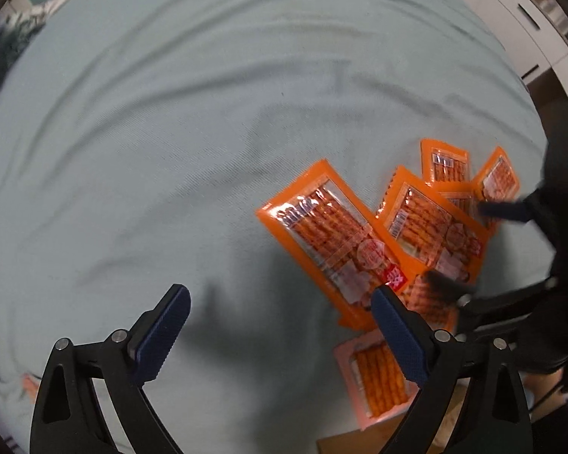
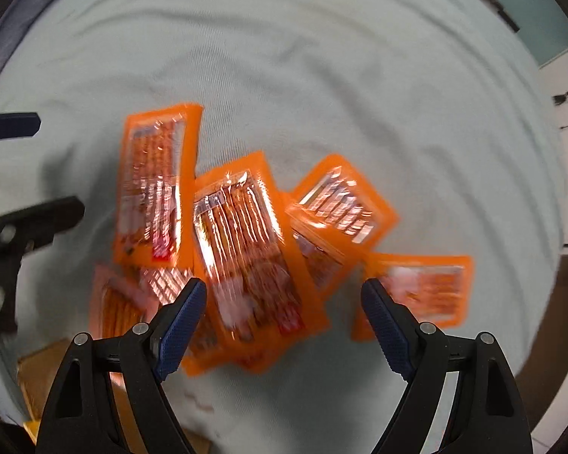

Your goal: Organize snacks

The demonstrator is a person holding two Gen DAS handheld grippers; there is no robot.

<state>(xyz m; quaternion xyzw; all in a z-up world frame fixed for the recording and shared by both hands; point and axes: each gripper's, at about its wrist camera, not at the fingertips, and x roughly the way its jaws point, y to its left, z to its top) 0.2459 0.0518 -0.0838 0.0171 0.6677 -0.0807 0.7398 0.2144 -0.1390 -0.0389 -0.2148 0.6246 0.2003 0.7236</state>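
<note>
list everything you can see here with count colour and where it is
snack packets: at least six, orange, overlapping in a loose pile on the cloth
pale packet: one, pinkish-orange, at the pile's near edge
cloth: one, pale green, wrinkled, under everything
cardboard box: one, brown, partly seen at the near edge
cabinets: white, background
left tongs: black with blue pads, open, beside the pile
right tongs: black with blue pads, open, over the pile

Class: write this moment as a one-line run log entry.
left gripper open, empty | right gripper open over orange snack packets | packets overlapping on pale cloth
</note>
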